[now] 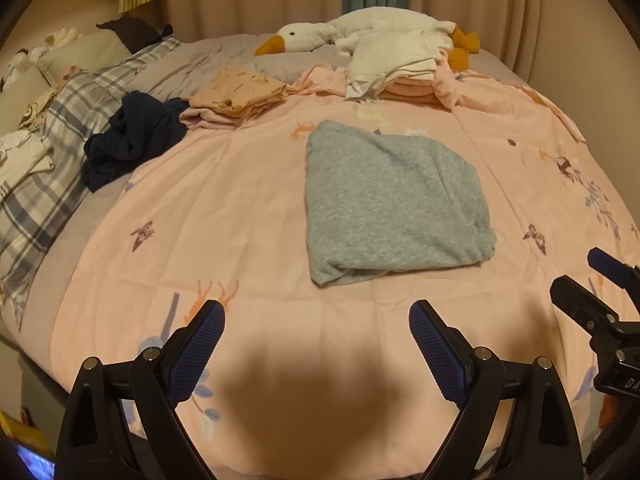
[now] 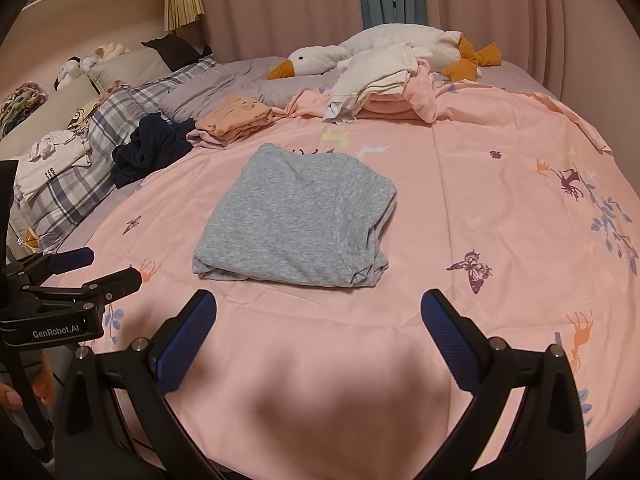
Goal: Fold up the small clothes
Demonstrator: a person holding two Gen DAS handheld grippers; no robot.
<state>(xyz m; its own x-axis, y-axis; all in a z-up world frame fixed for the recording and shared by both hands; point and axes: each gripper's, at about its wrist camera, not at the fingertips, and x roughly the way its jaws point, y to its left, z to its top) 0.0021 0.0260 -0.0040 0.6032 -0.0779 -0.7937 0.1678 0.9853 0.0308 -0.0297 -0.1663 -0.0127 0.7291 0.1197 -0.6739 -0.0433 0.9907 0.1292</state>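
A grey garment (image 1: 384,204) (image 2: 292,220) lies folded into a rough square on the pink printed bedspread (image 1: 240,208) (image 2: 480,208). My left gripper (image 1: 316,312) hovers over the near edge of the bed, short of the garment, open with nothing between its blue pads. My right gripper (image 2: 318,304) stands likewise open and empty just in front of the garment. Each gripper shows in the other's view: the right gripper (image 1: 580,276) at the right edge, the left gripper (image 2: 112,266) at the left edge, with a hand (image 2: 24,392) on its handle.
Farther back lie a crumpled navy garment (image 1: 128,140) (image 2: 148,148), a folded peach stack (image 1: 240,92) (image 2: 236,118), a white and pink pile (image 1: 400,72) (image 2: 384,84) and a plush goose (image 1: 312,36) (image 2: 320,58). Plaid pillows (image 1: 44,168) sit on the left.
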